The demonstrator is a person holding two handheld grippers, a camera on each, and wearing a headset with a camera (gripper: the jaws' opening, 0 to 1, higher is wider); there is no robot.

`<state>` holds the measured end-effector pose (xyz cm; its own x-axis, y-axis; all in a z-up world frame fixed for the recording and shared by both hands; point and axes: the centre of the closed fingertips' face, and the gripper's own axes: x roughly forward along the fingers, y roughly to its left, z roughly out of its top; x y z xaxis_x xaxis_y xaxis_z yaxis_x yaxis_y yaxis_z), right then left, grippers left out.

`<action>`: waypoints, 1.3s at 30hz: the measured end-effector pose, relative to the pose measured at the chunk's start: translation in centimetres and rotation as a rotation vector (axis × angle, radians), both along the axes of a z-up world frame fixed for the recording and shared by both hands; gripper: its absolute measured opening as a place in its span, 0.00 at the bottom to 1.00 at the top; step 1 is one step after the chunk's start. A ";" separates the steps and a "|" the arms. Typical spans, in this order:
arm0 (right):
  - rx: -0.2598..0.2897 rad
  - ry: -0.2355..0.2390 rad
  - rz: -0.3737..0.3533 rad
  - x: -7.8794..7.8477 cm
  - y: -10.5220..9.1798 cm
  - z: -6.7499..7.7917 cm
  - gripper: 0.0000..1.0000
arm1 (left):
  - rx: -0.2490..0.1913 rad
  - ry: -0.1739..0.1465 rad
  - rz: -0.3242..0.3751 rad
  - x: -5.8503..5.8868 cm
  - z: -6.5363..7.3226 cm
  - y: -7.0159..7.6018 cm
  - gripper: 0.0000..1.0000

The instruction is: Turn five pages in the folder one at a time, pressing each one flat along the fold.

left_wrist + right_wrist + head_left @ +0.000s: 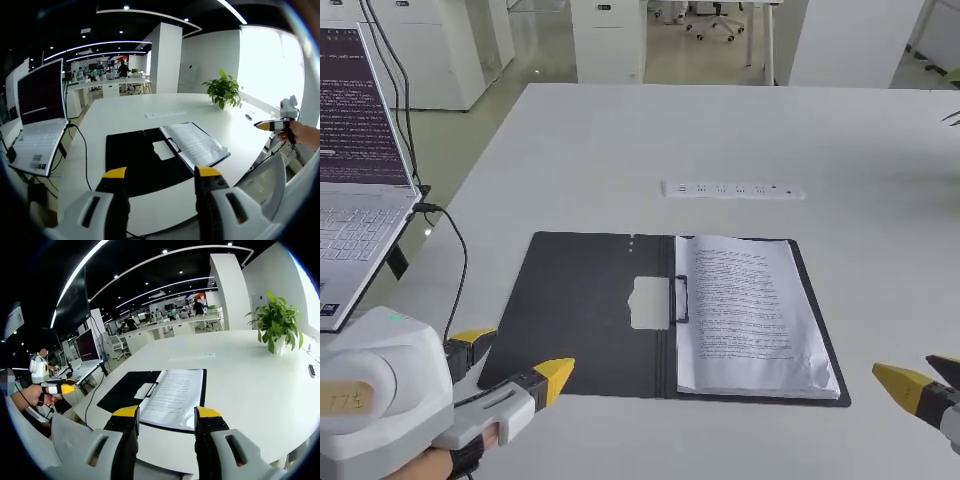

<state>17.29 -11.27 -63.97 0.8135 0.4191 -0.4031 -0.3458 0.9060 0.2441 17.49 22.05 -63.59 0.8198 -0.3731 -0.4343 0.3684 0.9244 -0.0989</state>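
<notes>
A black folder (580,310) lies open on the white table, its stack of printed pages (745,310) clipped on the right half. The left half is bare black with a white patch beside the clip. The folder (135,155) and pages (192,142) lie ahead of my left gripper (162,175), and ahead of my right gripper (166,412) lie the same folder (122,387) and pages (172,395). My left gripper (515,355) stands open off the folder's near left corner. My right gripper (925,380) is open near the table's front right, apart from the folder.
An open laptop (355,190) stands at the far left, its cable (455,270) trailing toward the folder. A white power strip (732,189) lies beyond the folder. A potted plant (223,90) sits at the table's far right side. Bare tabletop (880,200) surrounds the folder.
</notes>
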 end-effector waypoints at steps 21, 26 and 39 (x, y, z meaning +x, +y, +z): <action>0.000 0.003 0.004 0.0 0.0 -0.1 0.42 | 0.003 0.003 -0.007 0.3 0.0 -0.2 0.52; 0.001 0.008 0.003 0.0 0.0 -0.3 0.42 | 0.003 0.008 -0.011 0.6 -0.4 -0.3 0.51; 0.010 0.015 0.000 0.0 0.4 -0.8 0.41 | 0.002 0.020 -0.043 1.3 -1.5 -1.3 0.51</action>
